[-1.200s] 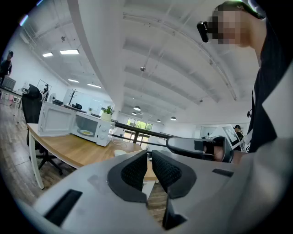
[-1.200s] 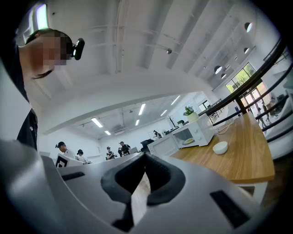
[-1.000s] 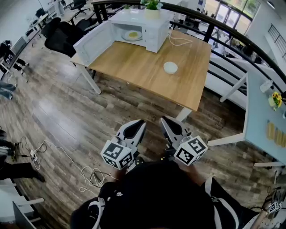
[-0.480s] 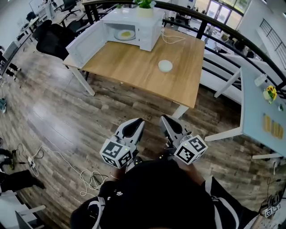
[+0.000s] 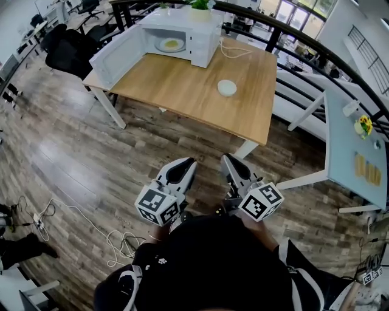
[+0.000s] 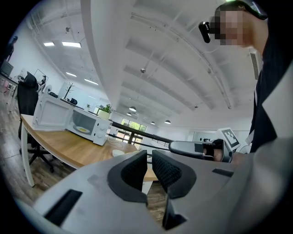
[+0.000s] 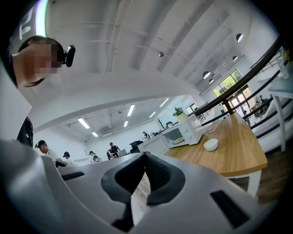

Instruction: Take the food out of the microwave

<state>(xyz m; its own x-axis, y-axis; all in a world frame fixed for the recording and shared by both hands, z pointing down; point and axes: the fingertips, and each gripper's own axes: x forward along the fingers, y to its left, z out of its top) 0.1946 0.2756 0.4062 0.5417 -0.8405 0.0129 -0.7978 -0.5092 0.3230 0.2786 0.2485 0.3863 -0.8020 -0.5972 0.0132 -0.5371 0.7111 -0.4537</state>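
- The left gripper [image 5: 187,165] and right gripper [image 5: 228,163] are held close to the person's body, side by side. Both point level towards the table [image 5: 182,91].
- Both hang over the floor, well apart from the table edge, with their marker cubes nearest the person.
- The left gripper's jaws are closed together, with nothing between the pads.
- The right gripper's jaws meet at the tips and are also empty.
- The microwave [image 5: 203,36] stands at the table's far edge. Its door [image 5: 118,53] is swung wide open to the left.
- Inside it lies a plate [image 5: 163,46] carrying the yellow food [image 5: 172,44]. Neither gripper is near it.
- A plant [image 5: 200,5] stands on top of the microwave.
- A white bowl [image 5: 227,87] sits alone on the table, right of the microwave and nearer the person. What is in it cannot be made out.
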